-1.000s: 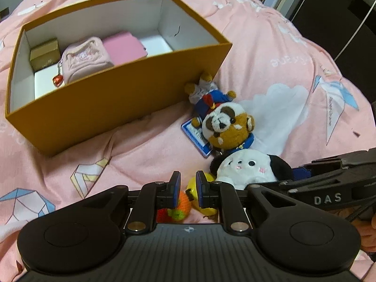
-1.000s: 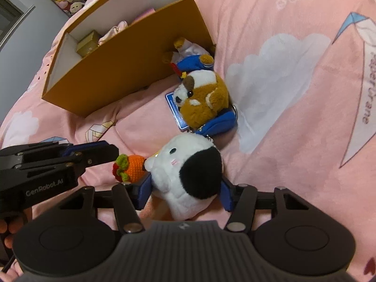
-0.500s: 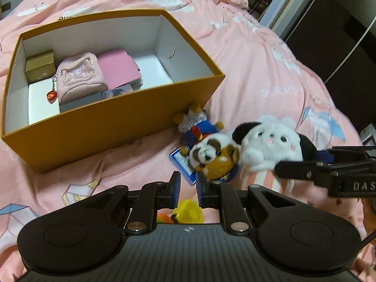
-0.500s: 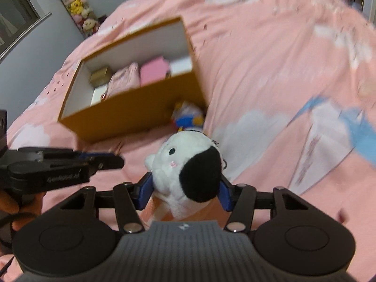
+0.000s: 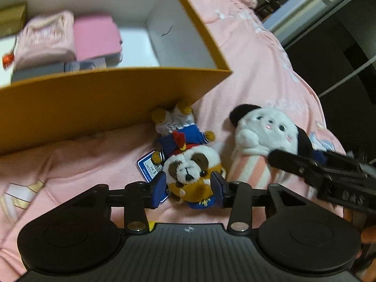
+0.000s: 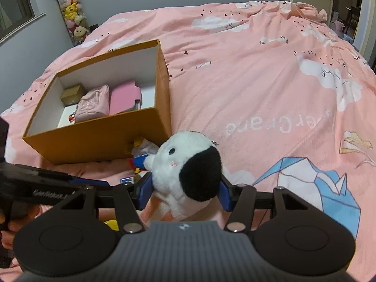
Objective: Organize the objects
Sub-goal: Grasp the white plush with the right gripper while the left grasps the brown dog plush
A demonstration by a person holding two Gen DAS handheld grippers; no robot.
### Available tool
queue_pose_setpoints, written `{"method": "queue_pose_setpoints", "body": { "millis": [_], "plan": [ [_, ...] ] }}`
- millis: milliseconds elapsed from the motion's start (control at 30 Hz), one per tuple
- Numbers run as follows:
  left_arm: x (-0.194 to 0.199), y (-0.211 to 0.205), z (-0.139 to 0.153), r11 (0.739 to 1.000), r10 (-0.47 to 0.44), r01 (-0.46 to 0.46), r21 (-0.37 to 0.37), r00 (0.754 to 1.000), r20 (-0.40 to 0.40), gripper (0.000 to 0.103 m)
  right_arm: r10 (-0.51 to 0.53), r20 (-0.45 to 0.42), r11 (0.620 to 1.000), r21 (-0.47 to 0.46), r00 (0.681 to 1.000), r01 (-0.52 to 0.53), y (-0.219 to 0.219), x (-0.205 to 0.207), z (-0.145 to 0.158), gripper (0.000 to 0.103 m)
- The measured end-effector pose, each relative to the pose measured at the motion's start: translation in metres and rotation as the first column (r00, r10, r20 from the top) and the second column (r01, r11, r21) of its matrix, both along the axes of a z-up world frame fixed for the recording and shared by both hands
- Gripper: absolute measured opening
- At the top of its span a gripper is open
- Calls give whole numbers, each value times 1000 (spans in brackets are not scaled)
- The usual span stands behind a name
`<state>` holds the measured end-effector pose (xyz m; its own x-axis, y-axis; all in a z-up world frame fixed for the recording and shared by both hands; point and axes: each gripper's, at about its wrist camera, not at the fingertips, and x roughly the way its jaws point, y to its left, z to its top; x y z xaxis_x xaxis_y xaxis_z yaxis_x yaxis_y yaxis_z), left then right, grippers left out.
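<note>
Clamped between the right gripper (image 6: 184, 193) jaws, the soft white-and-black plush dog (image 6: 188, 166) is held near the open orange cardboard box (image 6: 98, 138). The left gripper (image 5: 189, 188), jaws just opened, straddles one brown-and-white plush bear (image 5: 190, 176) ungripped; it should compress lightly, best squeezed mid-body. Two plush toys are counted.

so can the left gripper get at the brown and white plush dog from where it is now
Probably yes. The left gripper has just opened, and the brown and white plush dog already lies between its jaws on the bedspread. The orange box and the white plush sit clear of it.
</note>
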<state>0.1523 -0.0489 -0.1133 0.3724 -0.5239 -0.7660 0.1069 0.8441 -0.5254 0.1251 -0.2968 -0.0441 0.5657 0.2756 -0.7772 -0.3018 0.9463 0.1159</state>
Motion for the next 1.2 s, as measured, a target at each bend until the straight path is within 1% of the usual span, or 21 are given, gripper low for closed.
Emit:
{"method": "queue_pose_setpoints", "body": {
  "millis": [67,133,267,300,433,500,567,733,833,900,1033,1100,1200],
  "plan": [
    [4,-1,-7,1000,24,-25,-11,1000,-19,57,1,-3,1000,2,1000,-1,-3,3,-3,58],
    [8,-5,-14,1000,31,-31,-2,999,-33,58,-4,-11,1000,8,1000,4,-6,5,-6,58],
    [15,-10,-22,998,40,-42,-43,998,-50,60,-7,-24,1000,13,1000,8,-10,8,-12,58],
    [16,-12,-23,998,43,-45,-42,998,-55,64,-8,-26,1000,14,1000,8,-11,8,-13,58],
    [21,-20,-28,998,52,-55,-38,996,-72,67,-12,-35,1000,27,999,13,-16,10,-17,59],
    [22,-25,-30,998,55,-57,-19,996,-74,71,-10,-39,999,30,999,11,-17,10,-18,59],
    [24,-28,-31,998,59,-60,-9,995,-74,72,-8,-41,999,32,999,9,-18,10,-19,59],
    [25,-27,-36,998,60,-61,-16,995,-86,71,-1,-41,1000,20,999,2,-16,10,-22,59],
    [25,-22,-36,998,58,-60,-29,995,-85,66,4,-40,1000,19,999,-3,-15,9,-22,59],
    [22,-20,-32,998,54,-56,-29,996,-74,63,10,-36,1000,16,999,-9,-15,7,-21,59],
    [12,-15,-21,999,28,-28,-17,999,-38,60,32,-14,999,5,999,-32,-12,0,-12,59],
    [4,-10,-16,1000,20,-21,-22,999,-27,60,43,-2,999,-5,999,-43,-11,-3,-6,58],
    [-7,3,-6,998,33,-34,-44,999,-9,60,57,29,998,-27,998,-57,-9,-7,7,58]
  ]
}}
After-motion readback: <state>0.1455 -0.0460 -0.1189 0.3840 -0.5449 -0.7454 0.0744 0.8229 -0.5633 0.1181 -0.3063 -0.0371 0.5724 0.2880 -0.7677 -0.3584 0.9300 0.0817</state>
